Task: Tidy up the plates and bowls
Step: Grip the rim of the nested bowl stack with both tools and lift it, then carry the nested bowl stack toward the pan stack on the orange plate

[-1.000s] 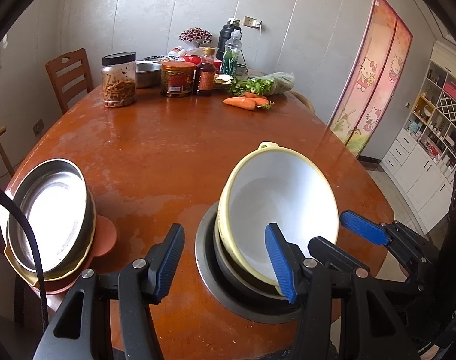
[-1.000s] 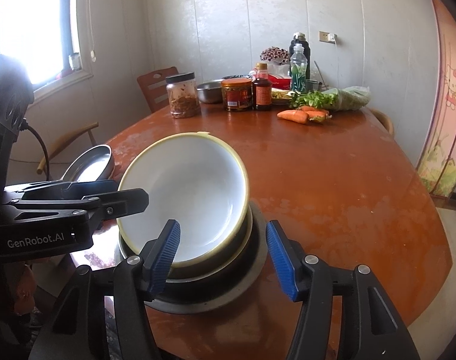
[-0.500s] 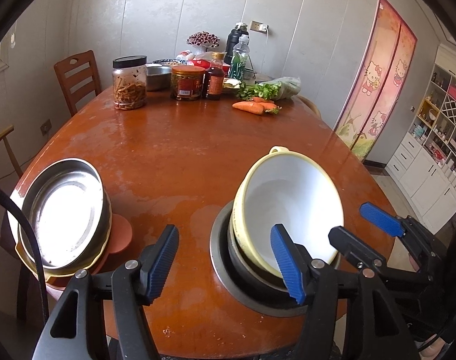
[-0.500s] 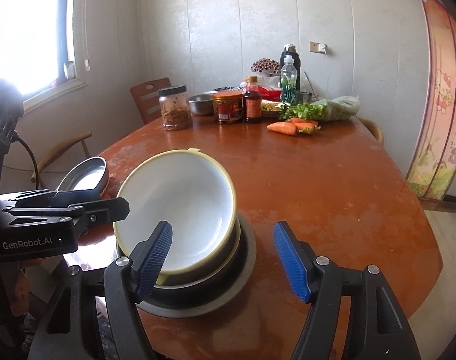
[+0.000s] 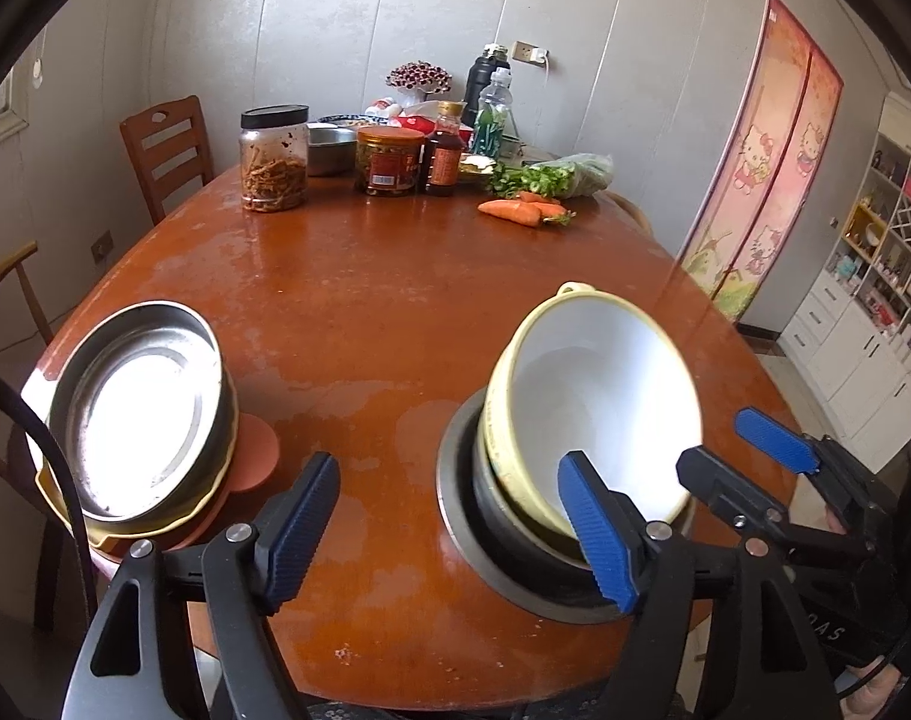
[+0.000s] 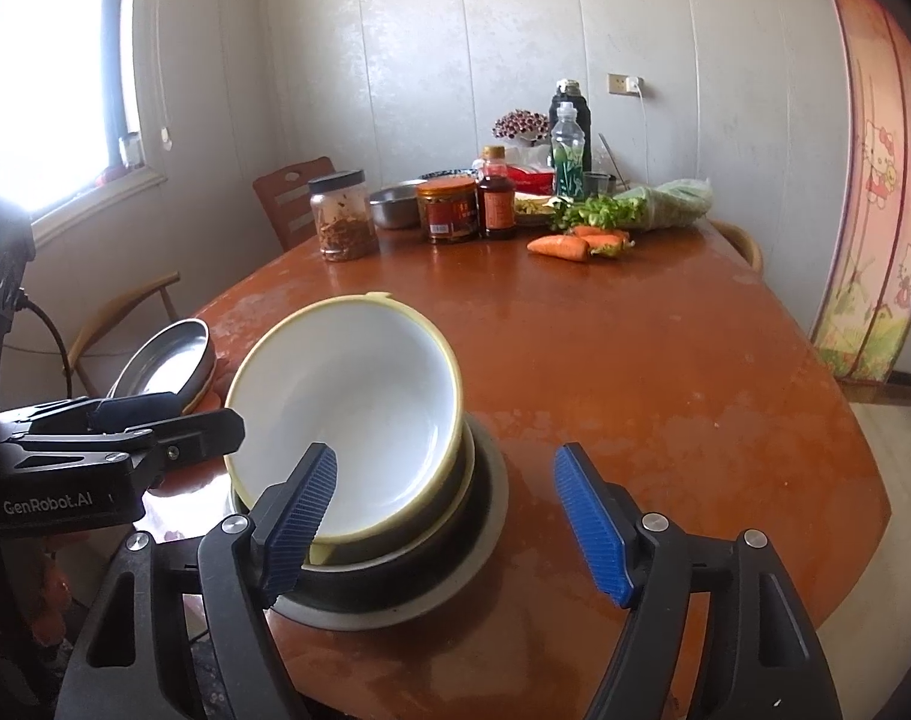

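Left gripper jaws opening, nothing pinched; right pad overlaps near rim of white bowl. Right gripper jaws opening, nothing between. Bowl sits tilted atop dark bowl in grey plate. Steel pan stack well apart, table's left edge.

At the far end of the worn reddish-brown oval table stand a clear black-lidded jar, a red-labelled jar and a dark sauce bottle; orange carrots lie right of them, leafy greens just behind.
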